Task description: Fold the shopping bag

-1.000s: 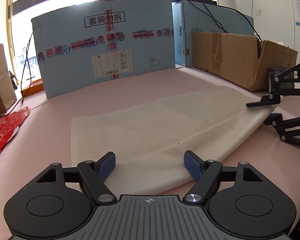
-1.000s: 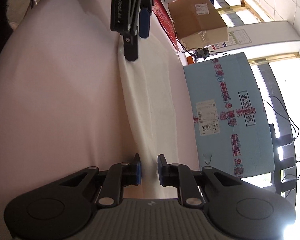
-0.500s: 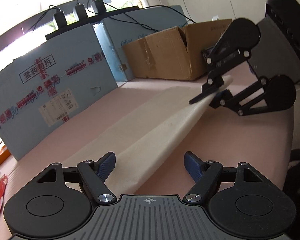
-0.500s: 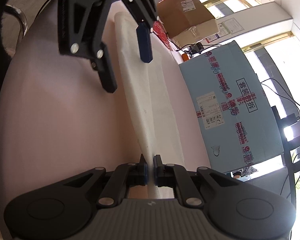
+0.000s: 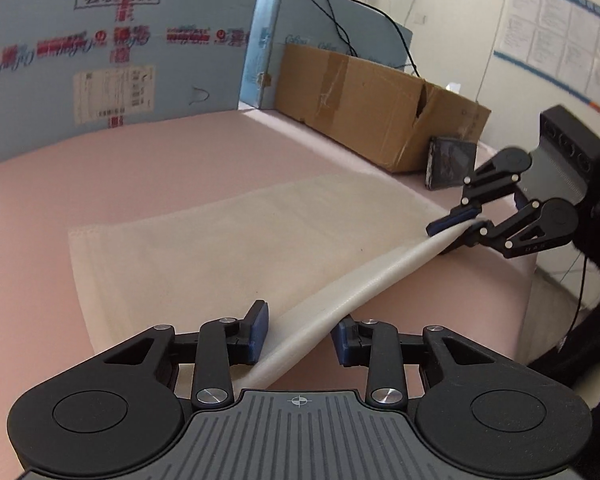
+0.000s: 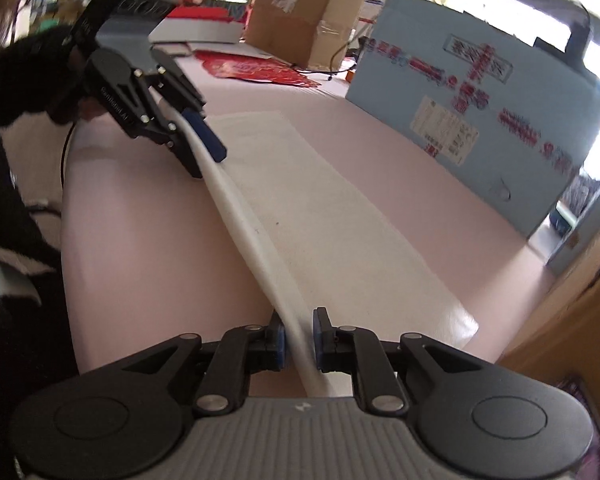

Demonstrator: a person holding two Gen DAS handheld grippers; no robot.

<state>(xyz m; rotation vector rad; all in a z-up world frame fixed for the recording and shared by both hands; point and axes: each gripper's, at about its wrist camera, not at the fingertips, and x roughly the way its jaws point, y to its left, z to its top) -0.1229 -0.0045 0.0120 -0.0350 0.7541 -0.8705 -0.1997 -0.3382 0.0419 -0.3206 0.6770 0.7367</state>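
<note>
The cream shopping bag (image 5: 240, 248) lies flat on the pink table (image 5: 100, 184), with its near long edge lifted into a raised fold between both grippers. My left gripper (image 5: 300, 336) straddles one end of that fold. Its jaws are closing, and the pads do not clearly press the fabric. In the right wrist view the left gripper (image 6: 208, 165) shows at the far end of the bag (image 6: 320, 208). My right gripper (image 6: 299, 338) pinches the other end, and its jaws are starting to open. From the left wrist view, the right gripper (image 5: 438, 238) holds the edge up.
A blue printed cardboard panel (image 5: 100, 60) stands behind the bag. A brown carton (image 5: 380, 108) with a small dark object (image 5: 450, 162) leaning on it sits at the right. A red packet (image 6: 252, 68) and another brown box (image 6: 300, 20) lie beyond the left gripper. A person's dark sleeve (image 6: 16, 80) is there too.
My left jaws have narrowed around the bag's edge. The right gripper has rolled upright and risen, with its jaws slightly wider, and the long edge now hangs lifted between both grippers.
</note>
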